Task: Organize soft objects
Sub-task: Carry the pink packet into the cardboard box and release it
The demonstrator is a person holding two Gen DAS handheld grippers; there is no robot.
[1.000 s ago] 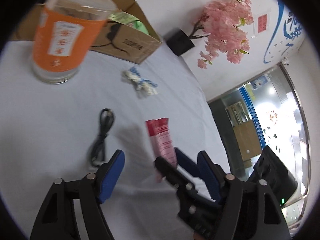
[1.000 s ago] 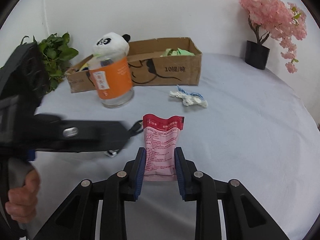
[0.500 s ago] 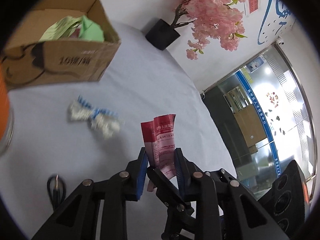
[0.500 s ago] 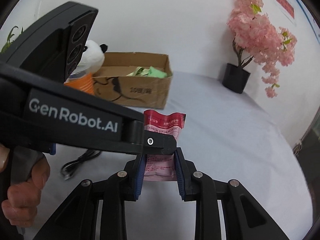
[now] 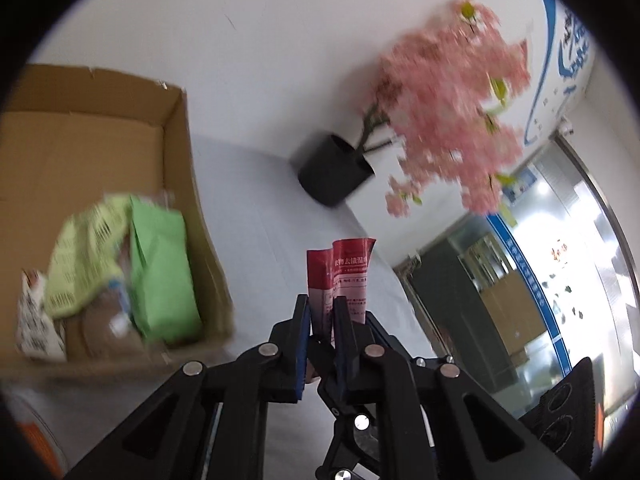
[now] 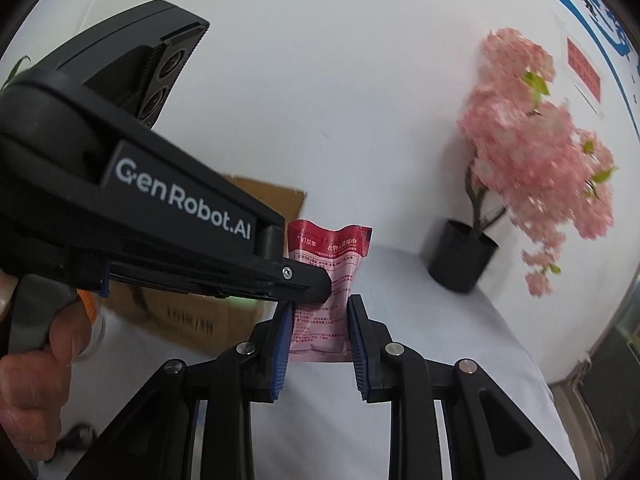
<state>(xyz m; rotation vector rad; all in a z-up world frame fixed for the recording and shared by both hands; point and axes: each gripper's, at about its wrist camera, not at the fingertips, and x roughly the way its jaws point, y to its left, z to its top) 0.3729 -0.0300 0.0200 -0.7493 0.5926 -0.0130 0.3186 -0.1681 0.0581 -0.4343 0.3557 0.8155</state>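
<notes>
A pink blossom tree (image 5: 452, 120) in a black pot (image 5: 334, 170) stands on the white tablecloth (image 5: 256, 220).

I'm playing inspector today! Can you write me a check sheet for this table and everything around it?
Surface: white tablecloth, bare near the grippers.
Job's things: red packet held off the table; cardboard box with green bags inside.
Clutter: orange-labelled jar, mostly hidden.
Grippers: right gripper shut on the packet's sides; left gripper shut on its edge.
Cables: dark cable end, low left in the right wrist view.
Surroundings: pink blossom tree in a black pot, white wall, glass door.
</notes>
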